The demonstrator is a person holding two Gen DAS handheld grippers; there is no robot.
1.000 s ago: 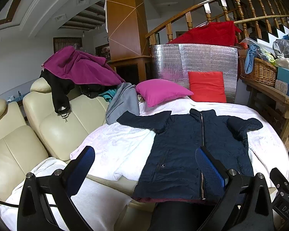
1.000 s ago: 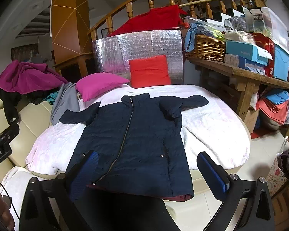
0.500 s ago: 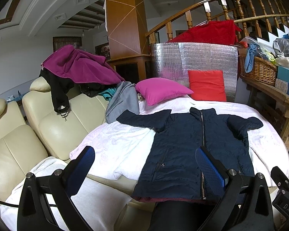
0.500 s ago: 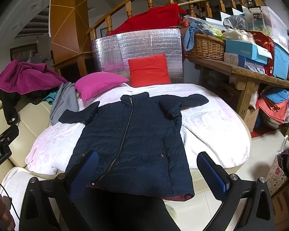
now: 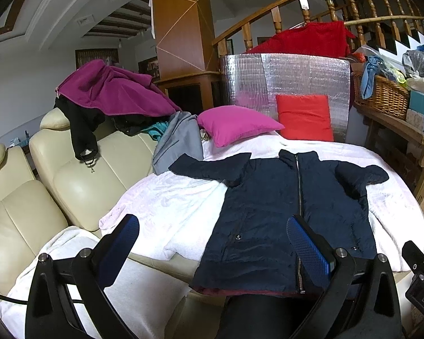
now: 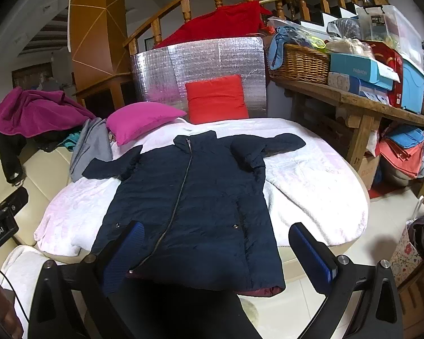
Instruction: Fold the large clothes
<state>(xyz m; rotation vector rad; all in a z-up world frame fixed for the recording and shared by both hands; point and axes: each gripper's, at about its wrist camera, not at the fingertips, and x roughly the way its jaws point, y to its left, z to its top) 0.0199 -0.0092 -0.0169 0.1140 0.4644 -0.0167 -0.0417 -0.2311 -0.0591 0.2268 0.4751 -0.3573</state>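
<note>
A dark navy padded jacket (image 5: 279, 209) (image 6: 192, 203) lies flat and zipped on a round table under a white blanket (image 5: 172, 206) (image 6: 311, 183), collar at the far side, hem hanging over the near edge. One sleeve stretches out to the left; the right sleeve is bent back near the shoulder. My left gripper (image 5: 212, 243) hovers open before the hem's left part, its right finger over the zip. My right gripper (image 6: 217, 248) is open above the hem, holding nothing.
A cream leather sofa (image 5: 42, 192) with a heap of purple, black and grey clothes (image 5: 113, 96) stands left of the table. Pink (image 6: 141, 120) and red (image 6: 216, 99) cushions lie at the far edge. A cluttered wooden bench (image 6: 361, 101) runs along the right.
</note>
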